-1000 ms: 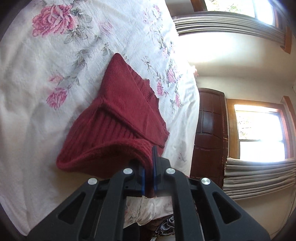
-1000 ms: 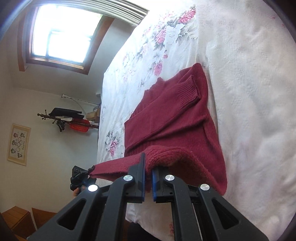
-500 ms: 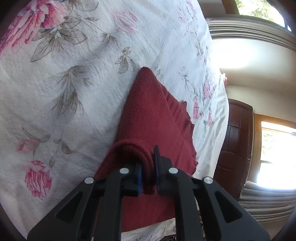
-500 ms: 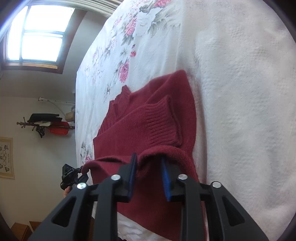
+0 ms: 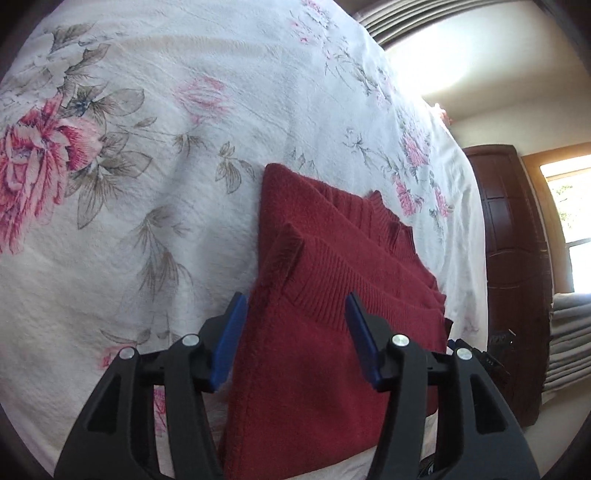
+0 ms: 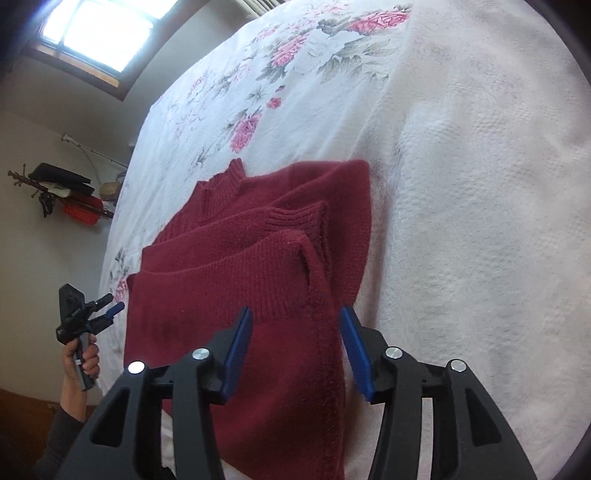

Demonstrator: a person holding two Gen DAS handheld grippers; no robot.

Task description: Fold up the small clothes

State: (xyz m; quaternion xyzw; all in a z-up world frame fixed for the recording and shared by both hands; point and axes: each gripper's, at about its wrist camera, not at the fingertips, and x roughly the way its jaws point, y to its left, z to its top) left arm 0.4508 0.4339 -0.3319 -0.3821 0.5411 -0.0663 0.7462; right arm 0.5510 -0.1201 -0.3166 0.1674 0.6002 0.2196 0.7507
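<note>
Both tools have let go since half a second ago. Then, the left gripper (image 5: 293,338) was clamped on a fold of the red sweater (image 5: 332,314); the right gripper (image 6: 295,349) was part-open around the knit. Now both stand spread wide, blue pads (image 5: 229,343) well apart on either side of the cloth, gripping nothing. A second ago each held a lifted hem edge clear of the bed; that edge is now laid forward over the body.

Sweater lies folded on the floral bedspread (image 5: 147,184), close to the bed's near edge. The ribbed hem (image 6: 236,273) rests on top, just short of the cuffs (image 6: 295,218) and ribbed collar (image 6: 221,184) beyond it. In the right wrist view the garment's right side runs straight between the pads; the bedspread to its right is plain white (image 6: 480,221).

The left tool also shows in the right wrist view (image 6: 110,312), off the sweater's left side, pads parted, held by a hand (image 6: 83,360) with a dark sleeve.

Background: dark wooden door (image 5: 513,258), window (image 6: 99,29), wall rack with dark items (image 6: 59,192).

No brand, label or readable writing on the sweater, bedspread or tools.
</note>
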